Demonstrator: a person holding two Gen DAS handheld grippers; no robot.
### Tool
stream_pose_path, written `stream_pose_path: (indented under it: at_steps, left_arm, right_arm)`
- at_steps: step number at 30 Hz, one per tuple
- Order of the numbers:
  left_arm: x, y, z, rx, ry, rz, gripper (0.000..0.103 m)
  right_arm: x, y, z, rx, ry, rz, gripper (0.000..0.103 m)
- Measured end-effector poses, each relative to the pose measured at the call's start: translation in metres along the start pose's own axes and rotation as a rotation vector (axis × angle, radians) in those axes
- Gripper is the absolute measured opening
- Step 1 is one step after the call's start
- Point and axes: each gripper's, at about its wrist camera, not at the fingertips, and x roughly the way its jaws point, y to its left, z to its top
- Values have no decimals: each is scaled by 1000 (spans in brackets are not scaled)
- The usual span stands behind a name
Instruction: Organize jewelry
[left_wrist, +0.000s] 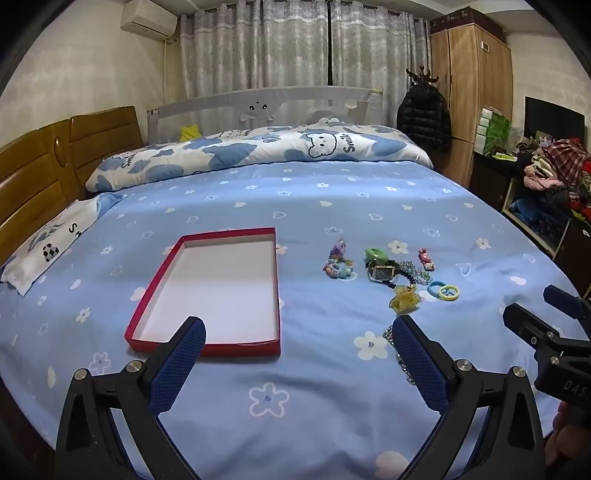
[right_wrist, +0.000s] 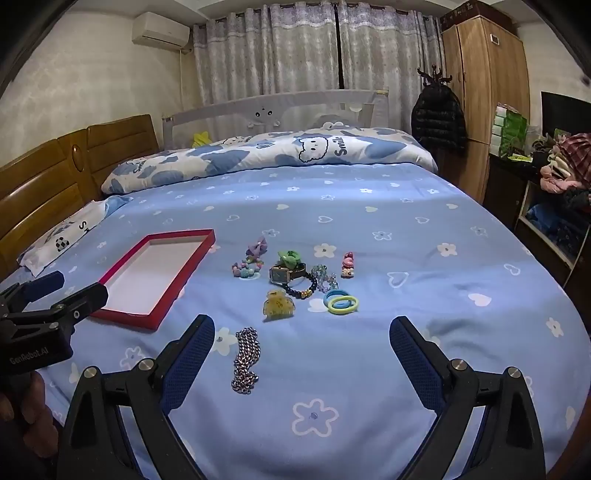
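A shallow red box (left_wrist: 218, 291) (right_wrist: 155, 273) with a white inside lies empty on the blue bedspread. To its right sits a cluster of jewelry: a watch (left_wrist: 382, 272) (right_wrist: 282, 275), a yellow hair claw (left_wrist: 404, 297) (right_wrist: 279, 304), blue and green hair rings (left_wrist: 445, 291) (right_wrist: 341, 301), a purple bow clip (right_wrist: 257, 246), a pink clip (right_wrist: 347, 265) and a silver chain (right_wrist: 245, 360). My left gripper (left_wrist: 299, 328) hovers open over the box's near right corner. My right gripper (right_wrist: 301, 328) hovers open just short of the cluster, the chain by its left finger. Neither holds anything.
A folded quilt (left_wrist: 258, 151) lies across the far side of the bed, a pillow (left_wrist: 48, 247) at the left by the wooden headboard (left_wrist: 40, 173). The bed's right edge drops toward a wardrobe (left_wrist: 472, 85) and shelves of clothes (left_wrist: 554, 173).
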Motion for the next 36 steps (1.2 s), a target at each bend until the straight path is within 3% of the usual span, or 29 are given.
stream_pose_path:
  at_steps: [36]
  left_arm:
    - [11,0,-6,13,13,13,102]
  right_arm:
    - [12,-2,-8,12,22,11,97]
